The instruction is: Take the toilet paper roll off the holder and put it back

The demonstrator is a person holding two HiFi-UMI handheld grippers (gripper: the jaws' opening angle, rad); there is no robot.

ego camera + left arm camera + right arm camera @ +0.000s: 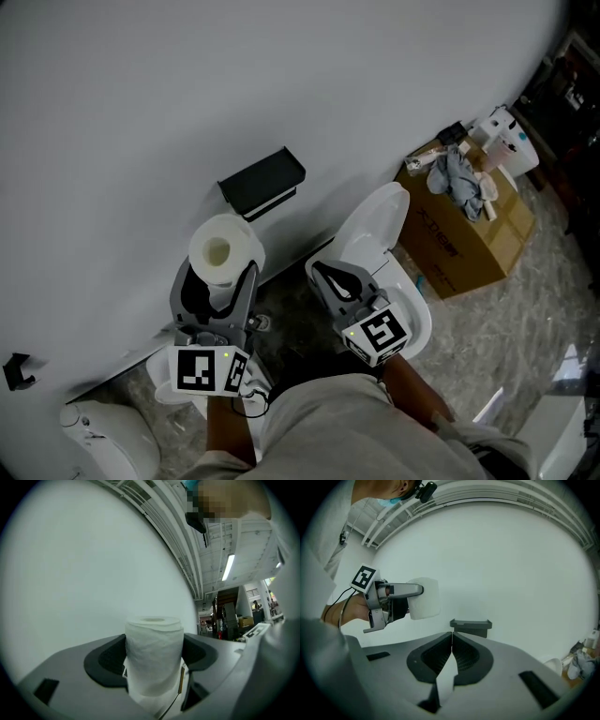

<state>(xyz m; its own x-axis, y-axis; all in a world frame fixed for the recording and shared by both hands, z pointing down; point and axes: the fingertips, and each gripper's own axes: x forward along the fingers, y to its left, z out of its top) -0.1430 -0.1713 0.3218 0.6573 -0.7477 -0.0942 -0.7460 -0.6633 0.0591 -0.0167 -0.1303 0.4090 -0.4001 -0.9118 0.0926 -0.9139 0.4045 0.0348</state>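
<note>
A white toilet paper roll point(223, 249) stands upright between the jaws of my left gripper point(221, 277), which is shut on its sides. In the left gripper view the roll point(153, 653) fills the gap between the dark pads. The black holder point(263, 182) is fixed to the white wall, up and to the right of the roll, with nothing on it. My right gripper point(339, 282) hangs to the right of the left one, jaws shut and empty. The right gripper view shows the holder point(471, 626) straight ahead and the held roll point(425, 598) to its left.
A white toilet point(382, 236) stands under the right gripper against the wall. A cardboard box point(469, 239) with rags and bottles on top sits at the right. A white object point(105, 433) is at the lower left. A small black hook point(17, 370) is on the wall.
</note>
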